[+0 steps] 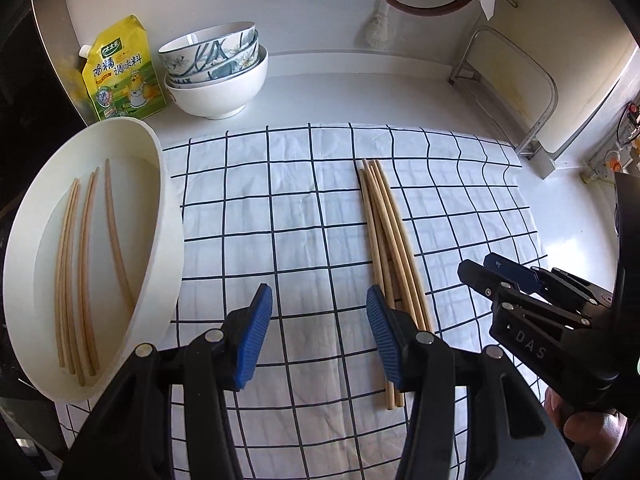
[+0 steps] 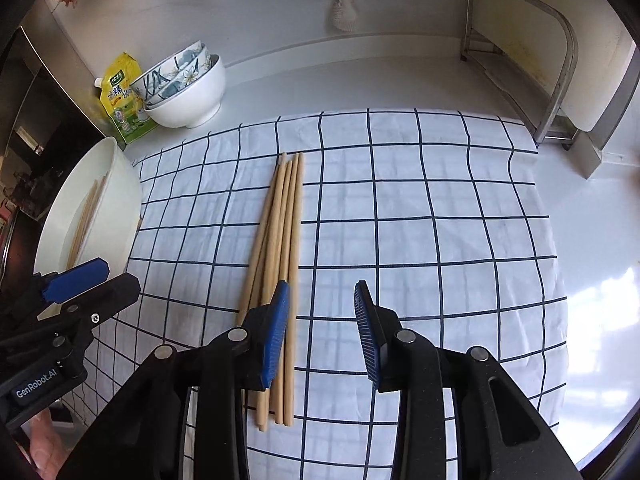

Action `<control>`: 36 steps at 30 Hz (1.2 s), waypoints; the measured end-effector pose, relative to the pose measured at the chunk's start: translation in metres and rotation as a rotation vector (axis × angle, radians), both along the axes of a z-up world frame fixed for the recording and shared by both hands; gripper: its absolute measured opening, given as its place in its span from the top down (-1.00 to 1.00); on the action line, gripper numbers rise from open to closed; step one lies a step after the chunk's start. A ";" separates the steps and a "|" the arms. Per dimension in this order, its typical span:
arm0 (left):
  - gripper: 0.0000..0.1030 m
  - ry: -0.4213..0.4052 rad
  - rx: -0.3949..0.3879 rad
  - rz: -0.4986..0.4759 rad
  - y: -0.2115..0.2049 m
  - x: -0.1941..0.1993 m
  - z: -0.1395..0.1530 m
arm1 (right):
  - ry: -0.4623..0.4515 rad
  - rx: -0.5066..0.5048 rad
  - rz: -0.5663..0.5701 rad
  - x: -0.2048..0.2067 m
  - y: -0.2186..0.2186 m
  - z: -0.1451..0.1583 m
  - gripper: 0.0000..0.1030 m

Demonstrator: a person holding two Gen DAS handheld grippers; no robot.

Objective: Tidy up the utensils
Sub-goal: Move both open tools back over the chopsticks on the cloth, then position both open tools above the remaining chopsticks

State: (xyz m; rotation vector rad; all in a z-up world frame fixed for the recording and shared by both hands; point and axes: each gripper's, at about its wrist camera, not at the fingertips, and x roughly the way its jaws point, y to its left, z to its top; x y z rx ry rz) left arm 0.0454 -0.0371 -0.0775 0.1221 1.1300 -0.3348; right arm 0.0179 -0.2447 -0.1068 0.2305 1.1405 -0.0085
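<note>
Left gripper (image 1: 318,332): black frame, blue ribbed pads, jaws apart and empty above the white cloth with dark grid lines (image 1: 280,216).
Right gripper (image 2: 322,332): same build, jaws parted more narrowly, nothing between them; its left pad sits over the bundle.
Loose chopsticks: bundle of pale wooden chopsticks (image 2: 280,232) lying lengthwise on the cloth, between the two grippers.
Sorted chopsticks: several more (image 1: 80,264) lie inside the white oval plastic tub (image 1: 168,216) at the cloth's left edge.
Background: stacked patterned bowls (image 1: 216,68) beside a yellow seasoning pouch (image 1: 120,68).
</note>
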 end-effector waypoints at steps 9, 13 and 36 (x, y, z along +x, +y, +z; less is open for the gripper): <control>0.05 0.033 0.017 0.012 -0.003 0.005 -0.016 | 0.032 0.014 0.029 0.008 0.005 -0.020 0.37; 0.00 0.045 0.018 0.013 -0.002 0.006 -0.022 | 0.043 0.012 0.041 0.011 0.010 -0.027 0.32; -0.17 0.057 -0.011 0.018 -0.004 0.002 -0.037 | 0.059 -0.041 0.040 0.008 0.008 -0.040 0.31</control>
